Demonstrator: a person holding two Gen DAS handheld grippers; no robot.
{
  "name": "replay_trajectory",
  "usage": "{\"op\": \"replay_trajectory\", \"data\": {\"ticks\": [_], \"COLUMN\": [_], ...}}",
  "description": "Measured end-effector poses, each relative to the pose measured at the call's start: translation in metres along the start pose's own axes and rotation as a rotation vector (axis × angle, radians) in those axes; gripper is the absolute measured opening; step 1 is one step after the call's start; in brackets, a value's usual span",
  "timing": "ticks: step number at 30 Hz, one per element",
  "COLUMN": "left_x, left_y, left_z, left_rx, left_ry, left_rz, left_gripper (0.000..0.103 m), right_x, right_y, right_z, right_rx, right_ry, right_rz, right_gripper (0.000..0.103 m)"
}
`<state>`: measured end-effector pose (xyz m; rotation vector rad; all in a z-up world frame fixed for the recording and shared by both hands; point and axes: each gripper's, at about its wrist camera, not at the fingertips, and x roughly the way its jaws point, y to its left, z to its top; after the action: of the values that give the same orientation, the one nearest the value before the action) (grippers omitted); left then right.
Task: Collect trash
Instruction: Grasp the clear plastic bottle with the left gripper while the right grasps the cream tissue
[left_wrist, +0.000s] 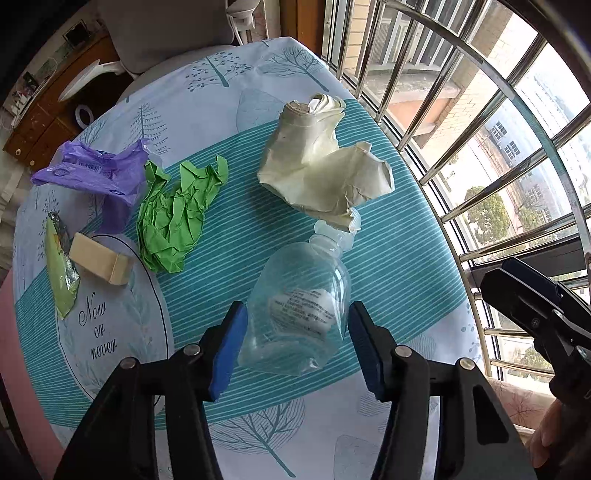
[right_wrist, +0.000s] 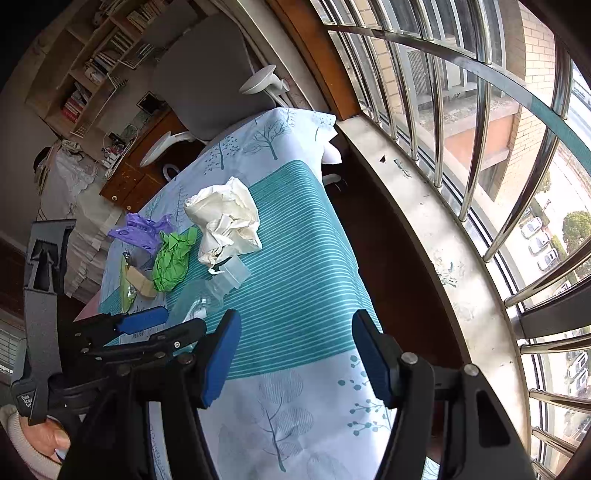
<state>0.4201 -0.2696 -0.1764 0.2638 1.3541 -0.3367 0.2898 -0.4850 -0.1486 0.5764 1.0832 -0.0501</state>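
A: Where does the left gripper (left_wrist: 295, 347) stand?

B: Over the crushed clear bottle (left_wrist: 295, 299) on the worktop (left_wrist: 399, 258). Its 2 blue fingers (left_wrist: 227, 354) sit either side of the bottle's lower end, partway open; I cannot tell whether the pads touch the plastic.

A: And the right gripper (right_wrist: 295, 354)?

B: Its fingers are wide apart with nothing between them, above a bare stretch of striped cloth near the window-side edge.

A: What else lies there?

B: The bottle's neck touches a cream crumpled paper (left_wrist: 325, 173). Left of that is a green crumpled paper (left_wrist: 177, 218), then a purple plastic bag (left_wrist: 92, 173), a small tan box (left_wrist: 101, 258) and a green wrapper (left_wrist: 61, 269) close to the far left edge.

A: Open room?

B: The striped band right of the bottle is free up to the edge; beyond it runs the barred window (left_wrist: 480, 129). A grey chair (right_wrist: 207, 85) stands at the far end.
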Motion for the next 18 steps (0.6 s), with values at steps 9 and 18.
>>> {"op": "replay_trajectory", "data": {"ticks": [9,18], "left_x": [-0.011,-0.03], "left_y": [0.02,0.048], "left_z": [-0.004,-0.032], "left_rx": [-0.072,-0.175], "left_ry": [-0.042,-0.072], "left_rz": [-0.058,-0.102], "left_gripper": [0.044,0.037], "right_x": [0.03,0.069], "right_y": [0.017,0.045], "right_z": [0.036,0.071], "right_rx": [0.042,0.034], "right_ry": [0.032,0.057], "right_rz": [0.1,0.12], "right_gripper": [0.063,0.063]}}
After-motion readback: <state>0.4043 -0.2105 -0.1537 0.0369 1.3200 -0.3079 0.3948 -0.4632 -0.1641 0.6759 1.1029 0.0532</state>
